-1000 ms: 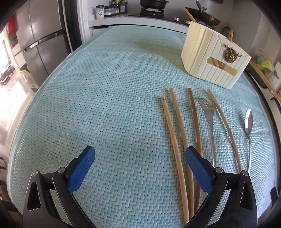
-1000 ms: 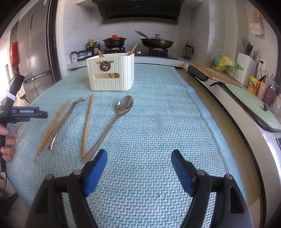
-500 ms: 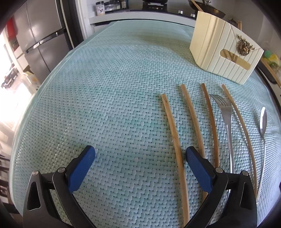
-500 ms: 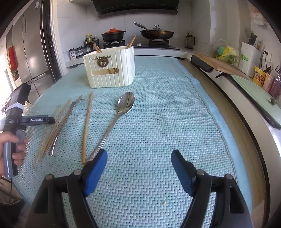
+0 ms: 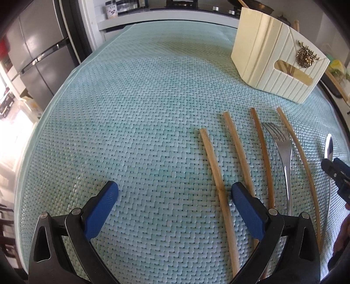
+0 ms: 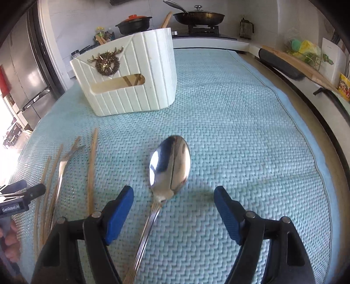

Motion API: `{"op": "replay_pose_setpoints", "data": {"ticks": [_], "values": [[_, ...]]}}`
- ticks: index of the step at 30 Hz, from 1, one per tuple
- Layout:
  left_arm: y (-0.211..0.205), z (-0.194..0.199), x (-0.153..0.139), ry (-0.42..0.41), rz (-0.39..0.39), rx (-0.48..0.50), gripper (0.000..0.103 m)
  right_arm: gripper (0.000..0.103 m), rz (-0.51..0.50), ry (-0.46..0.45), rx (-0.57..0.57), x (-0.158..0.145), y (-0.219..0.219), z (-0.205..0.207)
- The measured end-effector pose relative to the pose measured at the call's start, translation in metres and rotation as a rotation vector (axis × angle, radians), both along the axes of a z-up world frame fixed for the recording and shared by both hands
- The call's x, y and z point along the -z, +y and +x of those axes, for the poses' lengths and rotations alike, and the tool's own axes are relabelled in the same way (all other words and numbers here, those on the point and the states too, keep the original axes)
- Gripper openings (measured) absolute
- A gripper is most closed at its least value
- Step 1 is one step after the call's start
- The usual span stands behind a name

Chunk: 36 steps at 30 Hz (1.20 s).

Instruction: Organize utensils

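Several wooden chopsticks [image 5: 215,172] lie side by side on the teal woven mat, with a metal fork [image 5: 284,153] among them and a metal spoon [image 6: 169,166] to their right. A cream ribbed utensil holder [image 5: 275,61] stands behind them; it also shows in the right wrist view [image 6: 129,78] with chopsticks inside. My left gripper [image 5: 175,196] is open and empty, low over the mat, its right finger beside the leftmost chopstick. My right gripper [image 6: 174,201] is open, low over the mat, with the spoon's neck between its fingers, untouched.
The teal mat [image 6: 251,135] covers the counter. A stove with a pan [image 6: 198,16] and a pot [image 6: 133,23] stands at the back. A fridge [image 5: 37,50] is at the left. A cutting board [image 6: 297,63] lies along the right counter.
My right gripper has moved forward and down until the spoon lies between its fingers. My left gripper has moved forward and lower towards the chopsticks. Both stayed open.
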<state>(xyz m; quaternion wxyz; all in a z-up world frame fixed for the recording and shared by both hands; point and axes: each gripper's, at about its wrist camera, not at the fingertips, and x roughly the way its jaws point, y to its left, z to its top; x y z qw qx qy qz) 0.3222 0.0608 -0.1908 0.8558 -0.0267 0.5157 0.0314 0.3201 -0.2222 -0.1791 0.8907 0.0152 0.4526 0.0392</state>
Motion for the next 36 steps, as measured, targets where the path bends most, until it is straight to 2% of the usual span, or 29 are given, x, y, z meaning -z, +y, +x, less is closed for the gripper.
{"op": "replay_pose_setpoints", "data": {"ticks": [2,3,4,5,7,8,9,10,11,12,13,15,19,23,31,36], "values": [[0.003,0.005,-0.001,0.004,-0.02,0.01,0.1,0.078,-0.033,0.008,0.006,0.001,0.008,0.008],[0.003,0.008,-0.002,-0.001,-0.028,0.018,0.096,0.076,-0.051,0.009,0.007,0.002,0.011,0.01],[0.004,0.011,-0.004,-0.006,-0.027,0.026,0.086,0.076,-0.067,0.004,0.009,0.003,0.014,0.011],[0.003,0.014,-0.005,-0.004,-0.018,0.03,0.082,0.073,-0.073,-0.007,0.01,0.002,0.016,0.012],[0.002,0.02,-0.008,0.0,-0.033,0.045,0.068,0.067,-0.078,-0.018,0.017,0.002,0.018,0.015],[0.001,0.022,-0.009,0.006,-0.038,0.052,0.064,0.063,-0.077,-0.023,0.023,0.001,0.019,0.017],[-0.001,0.024,-0.01,0.012,-0.045,0.06,0.053,0.056,-0.077,-0.023,0.029,0.0,0.019,0.018],[-0.006,0.022,-0.011,0.014,-0.047,0.065,0.046,0.053,-0.08,-0.029,0.036,0.0,0.019,0.02],[-0.009,0.021,-0.012,0.015,-0.043,0.069,0.043,0.046,-0.078,-0.029,0.036,-0.001,0.018,0.022],[-0.012,0.02,-0.012,0.011,-0.034,0.074,0.038,0.043,-0.078,-0.03,0.038,-0.002,0.018,0.024],[-0.016,0.018,-0.011,0.003,-0.027,0.08,0.026,0.043,-0.075,-0.03,0.038,-0.002,0.018,0.025],[-0.021,0.014,-0.01,-0.012,-0.02,0.093,0.009,0.043,-0.075,-0.038,0.031,-0.002,0.018,0.027],[-0.021,0.01,-0.01,-0.05,-0.035,0.094,0.005,0.043,-0.042,-0.055,0.018,-0.003,0.012,0.03],[-0.014,0.004,-0.019,-0.1,-0.095,0.074,0.004,0.043,0.034,-0.1,0.013,-0.013,-0.002,0.019],[-0.007,-0.032,-0.08,-0.281,-0.192,0.056,0.004,0.043,0.128,-0.258,-0.036,-0.066,-0.021,-0.023],[0.002,-0.052,-0.108,-0.365,-0.253,0.058,0.004,0.042,0.15,-0.347,-0.078,-0.1,-0.026,-0.058]]}}
